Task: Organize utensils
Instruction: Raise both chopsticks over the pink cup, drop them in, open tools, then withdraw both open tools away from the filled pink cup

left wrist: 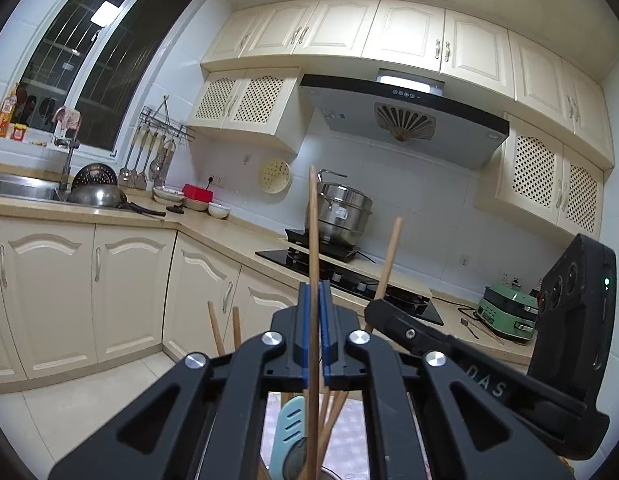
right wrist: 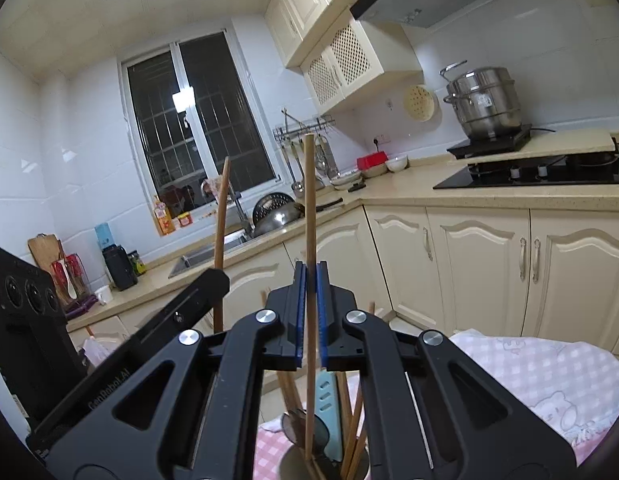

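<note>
My left gripper is shut on a wooden chopstick that stands upright, its lower end down among other utensils. My right gripper is shut on another upright wooden chopstick, whose lower end reaches into a metal utensil holder. The holder has several chopsticks, a light blue spatula and a metal spoon in it. The right gripper's body shows in the left wrist view, with its chopstick. The left gripper's body shows in the right wrist view, with its chopstick.
The holder stands on a pink checked cloth. Behind are cream cabinets, a sink with pans, a black hob with a steel steamer pot, and a green appliance on the counter.
</note>
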Motion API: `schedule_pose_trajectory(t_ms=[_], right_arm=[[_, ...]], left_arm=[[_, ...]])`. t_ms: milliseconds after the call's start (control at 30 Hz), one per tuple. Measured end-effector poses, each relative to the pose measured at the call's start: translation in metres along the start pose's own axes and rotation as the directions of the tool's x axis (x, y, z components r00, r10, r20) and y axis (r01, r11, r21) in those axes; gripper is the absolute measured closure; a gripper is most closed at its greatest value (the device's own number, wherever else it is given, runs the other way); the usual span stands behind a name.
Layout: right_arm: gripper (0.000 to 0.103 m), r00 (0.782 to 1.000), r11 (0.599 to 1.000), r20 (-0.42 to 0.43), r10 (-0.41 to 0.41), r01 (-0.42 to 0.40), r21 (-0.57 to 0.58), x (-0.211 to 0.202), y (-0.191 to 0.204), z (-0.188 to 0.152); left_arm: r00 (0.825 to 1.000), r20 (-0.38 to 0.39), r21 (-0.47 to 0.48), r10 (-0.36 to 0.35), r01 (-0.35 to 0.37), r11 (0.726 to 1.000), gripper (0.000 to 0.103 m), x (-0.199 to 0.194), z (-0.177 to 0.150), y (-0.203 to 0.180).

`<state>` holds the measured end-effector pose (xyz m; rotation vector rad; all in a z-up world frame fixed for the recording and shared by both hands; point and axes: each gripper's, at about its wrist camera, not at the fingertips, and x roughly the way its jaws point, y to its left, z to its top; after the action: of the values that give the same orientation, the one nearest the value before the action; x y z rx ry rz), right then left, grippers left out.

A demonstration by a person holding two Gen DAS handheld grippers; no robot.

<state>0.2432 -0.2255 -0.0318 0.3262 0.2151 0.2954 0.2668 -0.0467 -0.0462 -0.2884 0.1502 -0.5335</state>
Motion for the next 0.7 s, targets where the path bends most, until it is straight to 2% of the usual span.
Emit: schedule_pose_trajectory(t_ms=[367, 500, 533, 567, 600, 633, 667, 700], right_arm=[[0.097, 0.999, 1.000, -0.031, -0.009, 0.008, -0.013, -0.001, -0.011, -0.005], [0.097, 0.996, 1.000, -0.090, -0.003, 0.000, -0.028, 0.002, -0.010, -0.011], [0.095, 0.994, 1.000, -0.105, -0.004, 0.001, -0.031, 0.003, -0.010, -0.012], [0.093, 0.993, 0.999, -0.118, -0.012, 0.008, -0.031, 0.003, -0.010, -0.014], [0.077, 0.993, 1.000, -0.114, -0.025, 0.023, -0.022, 0.000, -0.012, -0.014], [0.051, 0.994, 0.999, -0.103, -0.033, 0.033, -0.006, -0.003, -0.016, -0.014], [0.034, 0.996, 0.999, -0.087, -0.037, 0.039, 0.018, -0.008, -0.020, -0.013], [0.020, 0.997, 0.998, -0.070, -0.044, 0.046, 0.037, -0.015, -0.024, -0.012]], left_arm=[[1.000, 0.009, -0.028, -0.017, 0.018, 0.999, 0.099, 0.016, -0.018, 0.007], [1.000, -0.024, -0.008, -0.004, 0.004, 1.000, 0.098, 0.022, -0.032, 0.009], [0.999, -0.035, -0.004, -0.001, 0.001, 1.000, 0.093, 0.022, -0.035, 0.010], [0.999, -0.044, 0.002, 0.007, -0.007, 1.000, 0.072, 0.021, -0.037, 0.010], [0.999, -0.042, 0.002, 0.026, -0.026, 1.000, 0.060, 0.017, -0.038, 0.012], [0.998, -0.030, -0.014, 0.050, -0.051, 0.999, 0.051, 0.011, -0.038, 0.016], [0.998, -0.029, -0.024, 0.049, -0.049, 0.998, 0.038, 0.008, -0.037, 0.019], [0.998, -0.030, -0.043, 0.047, -0.048, 0.998, 0.033, 0.001, -0.035, 0.024]])
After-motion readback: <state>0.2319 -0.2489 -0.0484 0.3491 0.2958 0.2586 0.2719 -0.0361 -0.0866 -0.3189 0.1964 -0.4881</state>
